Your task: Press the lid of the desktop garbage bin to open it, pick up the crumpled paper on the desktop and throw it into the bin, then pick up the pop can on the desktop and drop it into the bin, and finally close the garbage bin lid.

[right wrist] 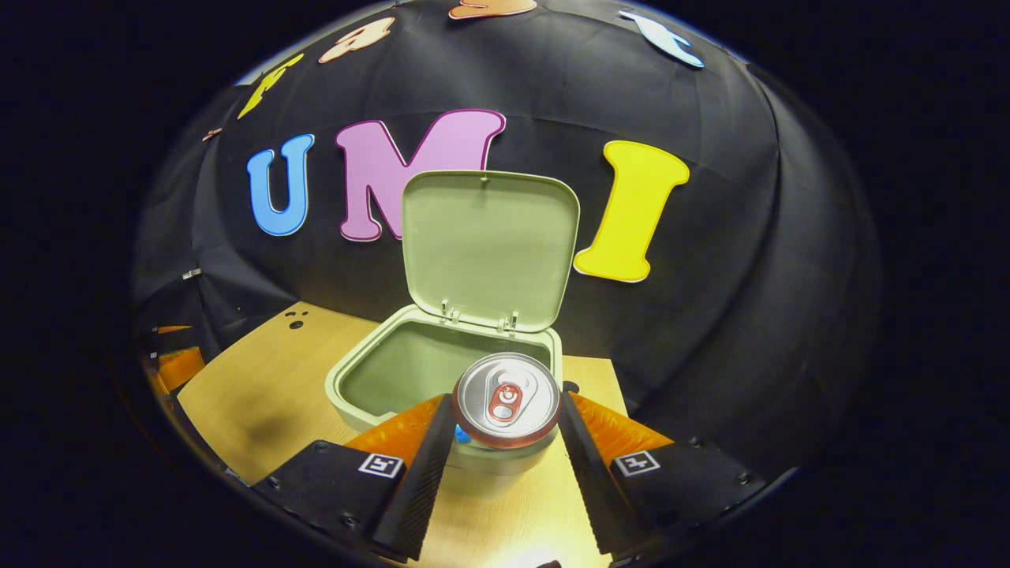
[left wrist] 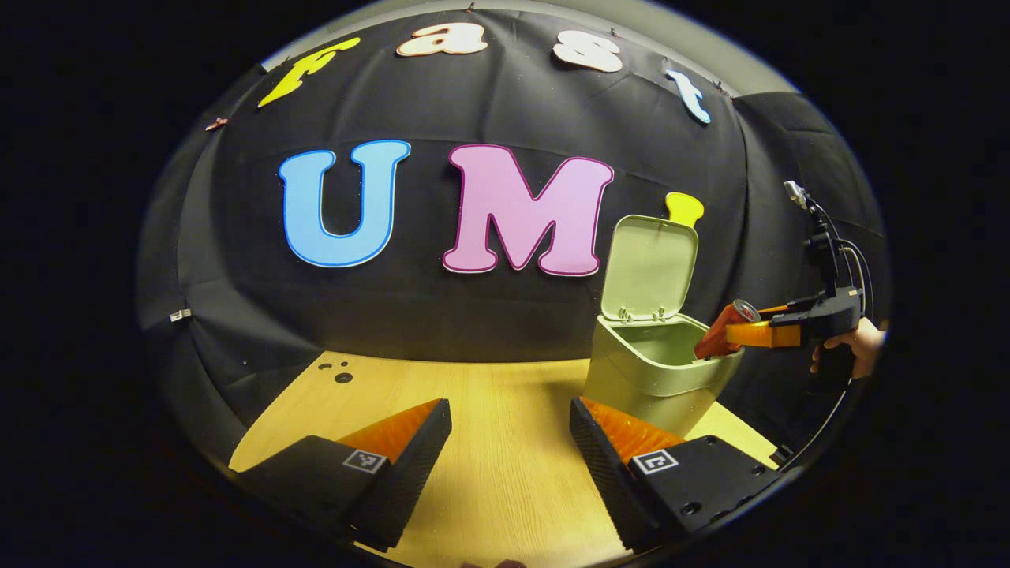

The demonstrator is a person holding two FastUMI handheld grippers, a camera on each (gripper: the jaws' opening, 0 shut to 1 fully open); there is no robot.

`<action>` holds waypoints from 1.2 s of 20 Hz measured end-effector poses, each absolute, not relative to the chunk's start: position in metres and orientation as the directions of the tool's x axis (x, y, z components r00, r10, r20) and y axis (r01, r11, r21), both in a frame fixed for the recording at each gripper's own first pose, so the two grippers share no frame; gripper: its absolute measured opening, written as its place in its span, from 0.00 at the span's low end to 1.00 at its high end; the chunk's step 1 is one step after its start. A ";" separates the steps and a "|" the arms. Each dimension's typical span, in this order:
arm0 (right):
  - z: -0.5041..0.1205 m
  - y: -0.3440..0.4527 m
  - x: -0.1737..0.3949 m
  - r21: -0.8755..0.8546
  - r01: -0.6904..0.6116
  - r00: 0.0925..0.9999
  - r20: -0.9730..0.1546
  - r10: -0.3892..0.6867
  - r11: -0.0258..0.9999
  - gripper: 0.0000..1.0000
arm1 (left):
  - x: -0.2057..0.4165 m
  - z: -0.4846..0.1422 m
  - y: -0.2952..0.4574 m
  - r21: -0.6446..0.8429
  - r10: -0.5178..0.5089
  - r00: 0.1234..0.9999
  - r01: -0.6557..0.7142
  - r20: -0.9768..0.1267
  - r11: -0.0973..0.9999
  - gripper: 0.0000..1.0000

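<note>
A pale green desktop bin (left wrist: pixel 659 371) stands on the wooden table with its lid (left wrist: pixel 651 264) raised upright. In the right gripper view the bin (right wrist: pixel 371 379) is just ahead, lid (right wrist: pixel 489 241) standing open behind it. My right gripper (right wrist: pixel 505 418) is shut on the pop can (right wrist: pixel 507 401), whose silver top faces the camera, held over the bin's near rim. In the left gripper view that gripper (left wrist: pixel 746 331) holds the red can (left wrist: pixel 722 331) tilted at the bin's right rim, with a hand (left wrist: pixel 856 347) behind it. My left gripper (left wrist: pixel 509 430) is open above bare table, left of the bin.
The wooden table (left wrist: pixel 497 394) has small dark holes (left wrist: pixel 339 371) near its back left corner. Black cloth walls close the booth behind and on both sides. A cable hangs from the right gripper's handle (left wrist: pixel 836 394).
</note>
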State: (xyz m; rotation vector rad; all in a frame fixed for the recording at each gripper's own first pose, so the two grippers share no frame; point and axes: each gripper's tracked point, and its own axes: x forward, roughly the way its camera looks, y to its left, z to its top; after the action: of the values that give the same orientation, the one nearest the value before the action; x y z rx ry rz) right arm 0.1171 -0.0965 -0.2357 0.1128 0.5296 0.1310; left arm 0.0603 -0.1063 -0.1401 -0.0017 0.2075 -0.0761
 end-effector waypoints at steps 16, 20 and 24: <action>-0.251 -0.092 0.129 0.155 -0.105 0.827 -0.535 0.173 0.982 0.82 | 0.057 -0.143 -0.106 -0.005 -0.057 0.975 0.057 -0.217 0.998 0.97; -0.249 -0.094 0.127 0.153 -0.105 0.827 -0.535 0.171 0.983 0.81 | 0.057 -0.143 -0.105 -0.007 -0.055 0.975 0.054 -0.218 0.999 0.97; -0.232 -0.098 0.132 0.162 -0.096 0.860 -0.484 0.163 0.982 0.80 | 0.058 -0.144 -0.104 -0.009 -0.053 0.974 0.052 -0.219 0.999 0.97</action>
State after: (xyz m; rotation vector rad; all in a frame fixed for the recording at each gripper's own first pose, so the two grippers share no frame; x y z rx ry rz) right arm 0.1318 -0.0976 -0.2320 0.1342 0.5191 0.1364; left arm 0.0583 -0.1037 -0.1442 -0.0034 0.2205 -0.0530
